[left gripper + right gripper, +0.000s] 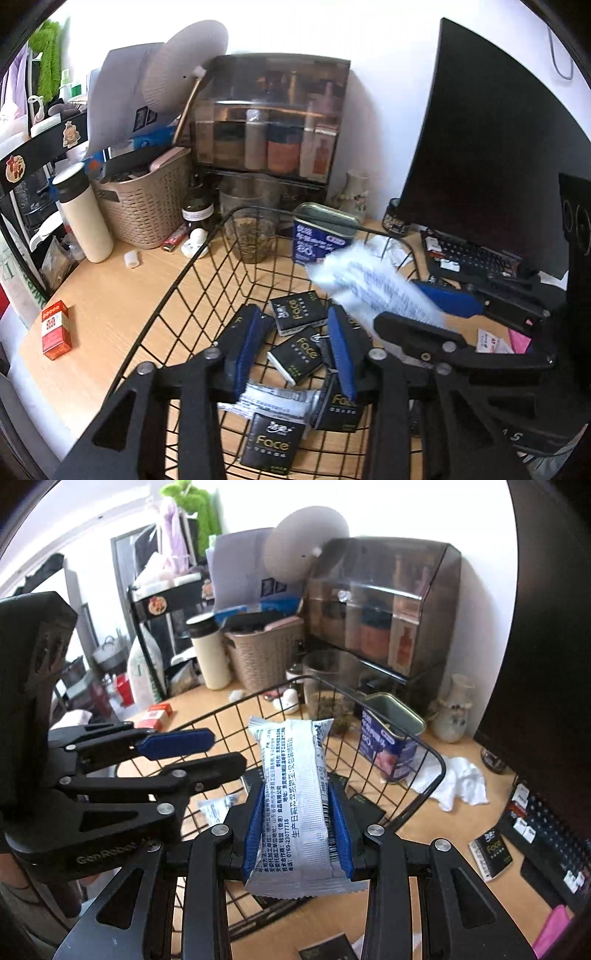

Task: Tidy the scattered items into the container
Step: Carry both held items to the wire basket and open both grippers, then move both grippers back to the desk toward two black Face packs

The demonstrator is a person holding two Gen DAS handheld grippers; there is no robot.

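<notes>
One white snack packet (295, 797) being carried over wire basket (436, 760), right gripper (297, 830) clamping it; left gripper (295, 354) hovering empty, jaws apart. Next: let go.

Home desk corner: wooden desktop (110, 295), monitor (491, 147), keyboard (476, 258), cosmetics cabinet (269, 118), woven basket (147, 206), thermos (83, 214), clothes hanging (173, 535) behind.

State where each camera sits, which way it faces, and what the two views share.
Left wrist: on the left gripper, angled down into the wire basket; its jaws hold nothing, and the right gripper enters from the right.
Right wrist: on the right gripper, facing the same basket, jaws shut on a white snack packet; the left gripper shows at left.
Shared: basket, blue tin, woven bin.
</notes>
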